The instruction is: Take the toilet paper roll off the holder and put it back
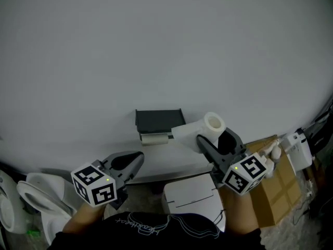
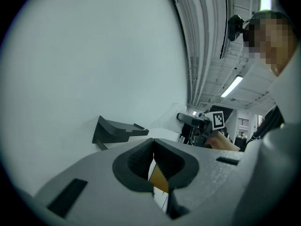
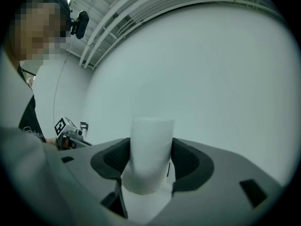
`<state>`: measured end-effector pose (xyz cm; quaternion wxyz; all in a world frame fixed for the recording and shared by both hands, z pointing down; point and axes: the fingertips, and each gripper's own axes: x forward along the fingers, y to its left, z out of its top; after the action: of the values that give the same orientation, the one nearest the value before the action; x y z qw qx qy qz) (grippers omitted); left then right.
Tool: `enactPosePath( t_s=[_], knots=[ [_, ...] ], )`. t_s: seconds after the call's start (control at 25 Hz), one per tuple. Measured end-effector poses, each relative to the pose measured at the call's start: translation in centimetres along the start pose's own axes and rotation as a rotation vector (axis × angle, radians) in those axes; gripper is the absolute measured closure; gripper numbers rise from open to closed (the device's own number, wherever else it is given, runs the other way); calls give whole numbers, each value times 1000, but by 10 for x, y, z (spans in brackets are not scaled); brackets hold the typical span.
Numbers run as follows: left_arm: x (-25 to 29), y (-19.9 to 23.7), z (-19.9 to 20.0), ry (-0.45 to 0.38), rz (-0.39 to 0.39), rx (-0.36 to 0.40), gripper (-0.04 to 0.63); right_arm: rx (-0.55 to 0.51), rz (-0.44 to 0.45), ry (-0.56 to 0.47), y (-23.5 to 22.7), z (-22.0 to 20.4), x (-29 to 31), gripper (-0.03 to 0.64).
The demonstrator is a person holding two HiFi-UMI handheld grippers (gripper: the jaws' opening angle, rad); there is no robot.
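Observation:
The white toilet paper roll [image 1: 199, 129] is off the wall and tilted, just right of the dark holder [image 1: 158, 120]. My right gripper [image 1: 214, 138] is shut on it, one pad on each side of the roll [image 3: 149, 149]. The roll stands up between the jaws of my right gripper [image 3: 149, 167] against the white wall. My left gripper [image 1: 138, 157] hangs below and left of the holder, shut on nothing, its pads meeting [image 2: 153, 160]. From the left gripper view the holder [image 2: 115, 131] juts from the wall, with the right gripper [image 2: 203, 124] beyond it.
A pale bar [image 1: 154, 138] sits under the holder shelf. A toilet [image 1: 36, 196] stands at lower left and a white lidded bin [image 1: 191, 197] below centre. A cardboard box [image 1: 278, 184] and a white device [image 1: 296, 150] are at right. The white wall [image 1: 166, 46] fills the view ahead.

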<state>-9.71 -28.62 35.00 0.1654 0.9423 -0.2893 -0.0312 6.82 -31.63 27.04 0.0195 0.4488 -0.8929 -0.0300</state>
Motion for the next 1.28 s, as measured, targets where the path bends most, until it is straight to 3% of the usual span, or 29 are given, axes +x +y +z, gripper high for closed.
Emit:
enactPosePath(
  t_s=[0.64,1.28],
  knots=[
    [14,-48,-28,9,37,-32,590,118,-1,91,5,-74,-69,344],
    [-3,-69,-58,32,98,-51,591,215,55,151,28,-132,-91,344]
  ],
)
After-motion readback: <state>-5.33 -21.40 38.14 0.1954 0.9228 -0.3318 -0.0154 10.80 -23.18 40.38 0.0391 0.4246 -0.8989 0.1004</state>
